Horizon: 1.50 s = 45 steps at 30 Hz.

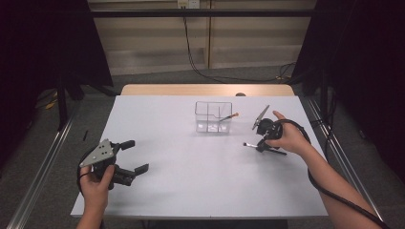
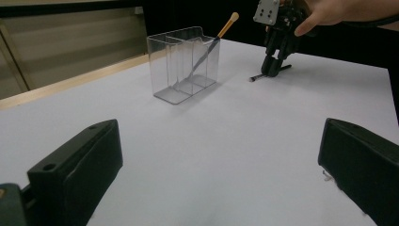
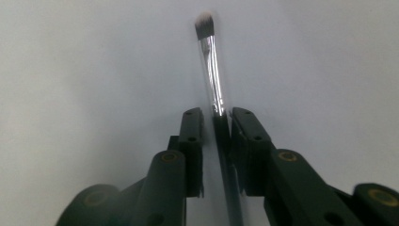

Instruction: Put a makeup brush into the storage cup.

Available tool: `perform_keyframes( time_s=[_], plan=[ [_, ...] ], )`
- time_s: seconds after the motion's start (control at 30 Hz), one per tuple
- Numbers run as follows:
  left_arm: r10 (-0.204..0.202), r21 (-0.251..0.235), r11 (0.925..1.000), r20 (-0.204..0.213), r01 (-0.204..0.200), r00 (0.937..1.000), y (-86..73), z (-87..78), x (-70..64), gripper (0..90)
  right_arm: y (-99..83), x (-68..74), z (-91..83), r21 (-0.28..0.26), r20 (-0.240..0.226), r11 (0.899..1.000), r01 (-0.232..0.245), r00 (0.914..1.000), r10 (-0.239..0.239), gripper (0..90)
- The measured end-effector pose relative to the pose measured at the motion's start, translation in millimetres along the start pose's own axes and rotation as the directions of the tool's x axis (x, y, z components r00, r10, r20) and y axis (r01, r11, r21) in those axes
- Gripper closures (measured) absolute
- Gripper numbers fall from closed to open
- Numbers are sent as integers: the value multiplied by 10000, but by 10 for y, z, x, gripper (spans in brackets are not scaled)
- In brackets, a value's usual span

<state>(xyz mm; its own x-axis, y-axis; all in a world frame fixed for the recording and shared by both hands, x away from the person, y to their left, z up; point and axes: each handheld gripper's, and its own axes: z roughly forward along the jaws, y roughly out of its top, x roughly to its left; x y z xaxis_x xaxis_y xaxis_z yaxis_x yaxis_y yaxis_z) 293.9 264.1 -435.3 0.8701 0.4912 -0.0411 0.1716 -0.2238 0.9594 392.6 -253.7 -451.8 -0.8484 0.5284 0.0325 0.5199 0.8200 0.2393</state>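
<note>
Where dark curtains hang at both sides of the room and a pale panelled wall with a trailing black cable closes the far end, a white table [image 1: 191, 191] stands on grey floor between two metal rails, with a strip of bare wood along its far edge. On the far half of that white surface, a little right of the middle, sits a clear plastic organizer [image 1: 213, 117] split into compartments; a brush with a tan handle [image 1: 229, 116] leans inside it, its tip sticking out past the rim toward the right. Near the front left corner, the left gripper [image 1: 135, 156] is held low over the table in the person's left hand, its jaws spread wide with only bare surface between them, as its own view also shows. Over on the right, just beyond the organizer, the right gripper [image 1: 261, 146] points down at the table from the person's right hand [image 1: 290, 137]. A small black-handled makeup brush [image 3: 212, 77] lies on the white surface there, and in the right gripper view its handle runs straight up the narrow gap between the two jaws, which stand close on either side of it; whether they actually press on the handle cannot be told. Its dark, pale-tipped bristles lie well beyond the fingertips [image 3: 192, 123].
</note>
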Motion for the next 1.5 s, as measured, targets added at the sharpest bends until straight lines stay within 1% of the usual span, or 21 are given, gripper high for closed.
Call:
perform_keyframes(
  time_s=[0.03, 0.17, 0.2, 0.23, 0.27, 0.33, 0.43, 0.47, 0.57, 0.63, 0.7, 0.77, 0.87, 1.0, 1.17, 1.23, 1.37, 1.4, 1.43, 1.5],
  plan=[
    [-43, -16, 10000, 5, 43, 10000, -1, 5, -4, 3, 8, 4, -1, 68, -25, 10000, -51, 10000, 51, 781],
    [10, 13, 10000, -17, -10, 10000, 3, 1, -4, 3, 49, 24, 6, 333, -4, 9993, -191, 9998, 192, 837],
    [-33, -45, 10000, -28, 33, 10000, 3, 0, -6, 3, 54, 27, 7, 369, -12, 9991, -187, 9998, 188, 839],
    [23, -41, 10000, -80, -23, 10000, 5, -5, -3, 3, 56, 27, 8, 384, -10, 9990, -221, 9998, 221, 840],
    [101, 14, 9999, -84, -101, 9999, 6, -10, 3, 3, 53, 27, 8, 364, -8, 9990, -246, 9997, 246, 840],
    [-33, -20, 10000, -73, 32, 10000, 6, -5, -12, 3, 45, 29, 7, 305, -19, 9990, -329, 9995, 330, 839],
    [40, 4, 10000, -63, -40, 10000, 9, -7, -8, 3, 26, 17, 12, 175, -27, 9990, -410, 9992, 410, 838],
    [37, -5, 10000, -53, -37, 10000, 10, -6, -8, 2, 25, 20, 11, 167, -40, 9984, -532, 9986, 533, 838],
    [56, 2, 10000, -44, -56, 10000, 12, -4, -8, 3, 25, 33, 13, 166, 93, 9980, -608, 9981, 606, 832],
    [46, 12, 10000, -61, -46, 10000, 12, -1, -9, 2, 6, 40, 13, 23, 106, 9969, -781, 9969, 781, 826],
    [41, -19, 10000, -39, -41, 10000, 15, 4, -10, 3, -35, 21, 12, -245, -60, 9951, -962, 9954, 961, 824],
    [71, -20, 10000, -40, -72, 10000, 15, 3, -6, 3, -71, 13, 12, -501, -128, 9936, -1010, 9949, 1005, 832],
    [75, 1, 10000, -67, -75, 9999, 15, 2, -5, 3, -100, 19, 8, -694, -126, 9906, -1181, 9930, 1175, 840],
    [41, -18, 10000, -50, -41, 10000, 18, -6, -7, 2, -97, 26, 5, -687, -61, 9893, -1290, 9916, 1289, 843],
    [42, -18, 10000, -91, -42, 9999, 14, -16, -2, 3, -57, 31, -3, -493, 30, 9917, -1190, 9929, 1193, 844],
    [-8, -32, 10000, -127, 8, 9999, 12, -21, -2, 3, -48, 34, -13, -723, -63, 9902, -1198, 9928, 1197, 844],
    [23, -44, 10000, -110, -23, 9999, 12, -28, -2, 2, -38, 27, -50, -1427, -137, 9802, -1371, 9905, 1365, 844],
    [-14, -115, 9999, -106, 13, 9999, 12, -26, -5, 2, -37, 24, -65, -1676, -271, 9743, -1502, 9886, 1478, 844],
    [16, -101, 9999, -112, -17, 9999, 13, -28, -4, 2, -40, 20, -79, -1865, -304, 9713, -1474, 9891, 1442, 844],
    [46, -59, 10000, -117, -46, 9999, 13, -31, 1, 2, -46, 18, -106, -2202, -353, 9613, -1655, 9862, 1617, 844]
  ],
)
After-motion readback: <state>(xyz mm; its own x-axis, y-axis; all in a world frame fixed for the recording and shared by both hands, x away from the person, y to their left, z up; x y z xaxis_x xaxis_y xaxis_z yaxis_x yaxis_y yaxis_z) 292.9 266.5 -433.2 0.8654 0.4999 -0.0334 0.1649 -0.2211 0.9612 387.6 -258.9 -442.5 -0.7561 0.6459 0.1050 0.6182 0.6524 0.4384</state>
